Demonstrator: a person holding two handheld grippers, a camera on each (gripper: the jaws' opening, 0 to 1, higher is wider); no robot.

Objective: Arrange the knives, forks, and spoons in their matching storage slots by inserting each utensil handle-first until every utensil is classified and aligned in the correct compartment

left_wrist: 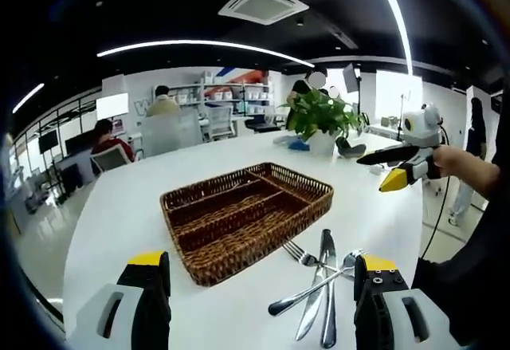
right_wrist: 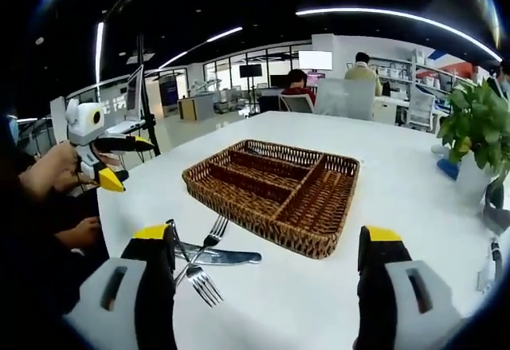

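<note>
Both grippers' jaws spread wide and empty above the white desk (left_wrist: 119, 230).

Left gripper (left_wrist: 261, 286) hovers just short of the woven wicker tray (left_wrist: 247, 210), with the loose steel cutlery pile (left_wrist: 319, 286) lying beside the tray. Right gripper (right_wrist: 267, 266) faces the tray's opposite long side, forks (right_wrist: 203, 266) and a knife (right_wrist: 219, 257) crossed just beside it. Three long tray compartments lie open; bare desk surrounds the tray.

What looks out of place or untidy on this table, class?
The cutlery lies crossed in a loose heap on the white table beside the wicker tray, whose compartments show no utensils. Nothing looks spilled or damaged.
</note>
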